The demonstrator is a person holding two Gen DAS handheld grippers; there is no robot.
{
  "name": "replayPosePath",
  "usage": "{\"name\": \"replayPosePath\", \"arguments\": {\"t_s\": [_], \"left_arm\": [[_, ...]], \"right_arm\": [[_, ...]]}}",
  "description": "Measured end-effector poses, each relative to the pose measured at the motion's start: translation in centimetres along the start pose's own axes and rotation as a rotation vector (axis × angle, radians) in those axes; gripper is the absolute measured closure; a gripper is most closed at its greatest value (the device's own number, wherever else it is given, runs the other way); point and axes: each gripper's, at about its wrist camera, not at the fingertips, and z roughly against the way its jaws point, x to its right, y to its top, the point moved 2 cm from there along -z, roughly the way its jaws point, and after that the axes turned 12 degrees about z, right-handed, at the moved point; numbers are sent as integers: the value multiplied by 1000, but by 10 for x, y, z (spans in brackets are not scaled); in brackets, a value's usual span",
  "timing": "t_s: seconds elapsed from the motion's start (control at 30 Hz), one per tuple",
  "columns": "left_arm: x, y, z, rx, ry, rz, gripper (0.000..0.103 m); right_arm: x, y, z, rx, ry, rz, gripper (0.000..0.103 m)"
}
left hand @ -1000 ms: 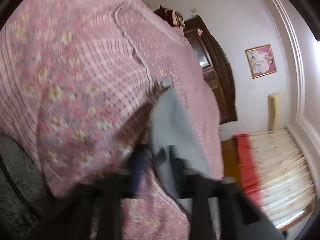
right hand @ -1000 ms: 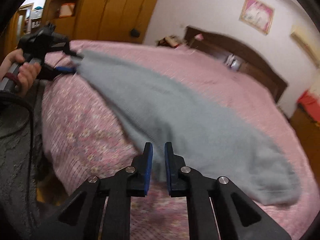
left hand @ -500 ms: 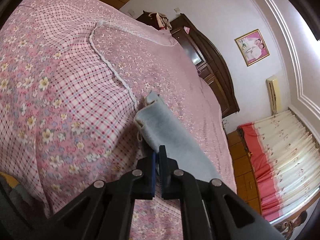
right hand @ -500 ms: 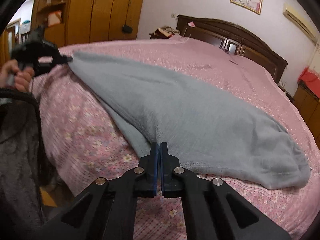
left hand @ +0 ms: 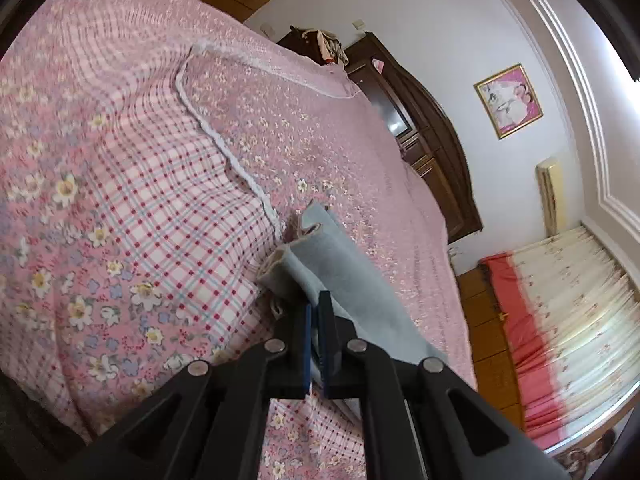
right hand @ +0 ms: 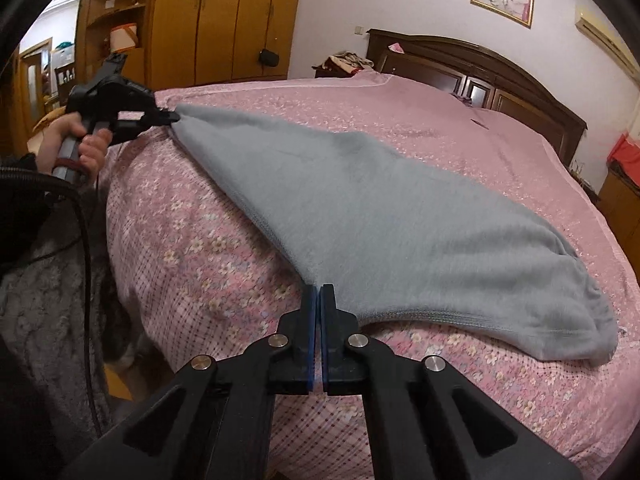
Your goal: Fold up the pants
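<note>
Grey fleece pants (right hand: 384,216) lie spread over the near corner of a pink bed (right hand: 480,136). My right gripper (right hand: 319,290) is shut on their near edge, at the point of the cloth closest to me. At the far left a hand holds my left gripper (right hand: 170,117), shut on the pants' other end. In the left wrist view that gripper (left hand: 318,300) pinches the grey pants (left hand: 340,272), whose rolled edge sticks out past the fingertips and trails off to the right.
The bedspread (left hand: 132,200) has a checked and flowered border that drops over the mattress edge. A dark wooden headboard (right hand: 500,64) and a wardrobe (right hand: 224,16) stand behind. A black cable (right hand: 86,248) hangs by the person's dark sleeve at left.
My right gripper has shut on the pants' near edge. The left gripper has kept its hold and drawn its end of the pants out, so the cloth lies more taut.
</note>
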Motion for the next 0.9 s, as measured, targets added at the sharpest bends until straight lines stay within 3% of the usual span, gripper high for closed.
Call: {"name": "replayPosePath", "arguments": {"t_s": [0.13,0.17,0.2,0.23,0.27,0.3,0.33,0.37,0.4,0.47,0.5,0.57,0.67,0.7,0.77,0.83,0.9], "left_arm": [[-10,1,-3,-26,-58,62,99],[-15,2,0,-31,-66,116,95],[-16,4,7,-56,-86,221,79],[-14,5,17,-77,-154,297,70],[-8,6,31,-65,-248,309,59],[3,6,53,6,-301,222,55],[9,5,62,43,-278,165,55],[17,4,65,35,-232,109,59],[27,2,54,-64,-228,80,74],[48,-14,23,-267,-241,86,88],[71,-32,3,-345,-229,10,88],[113,-68,-28,-419,-206,-169,88],[158,-129,-96,-576,-161,-360,88],[170,-151,-125,-655,-122,-430,88],[189,-185,-166,-735,-78,-547,88],[203,-221,-205,-784,-40,-656,88],[208,-246,-230,-773,-43,-706,88]], "right_arm": [[2,-4,-13,-38,22,-12,101],[4,-6,-16,-48,24,-24,101],[6,-7,-19,-61,33,-41,100],[8,-8,-19,-68,51,-52,96],[11,-7,-17,-65,84,-66,93],[15,-7,-14,-59,119,-80,83],[25,-5,-9,-39,179,-135,69],[38,-4,-4,-9,223,-207,64],[65,-2,4,45,269,-330,58],[120,-4,15,134,281,-526,53],[155,-9,21,187,245,-627,53],[221,-26,25,260,117,-796,51],[305,-57,-6,147,-54,-951,47],[325,-70,-21,126,-50,-982,44],[347,-95,-51,35,-2,-1041,32],[351,-115,-69,-72,81,-1097,30],[345,-121,-62,-12,138,-1084,30]]}}
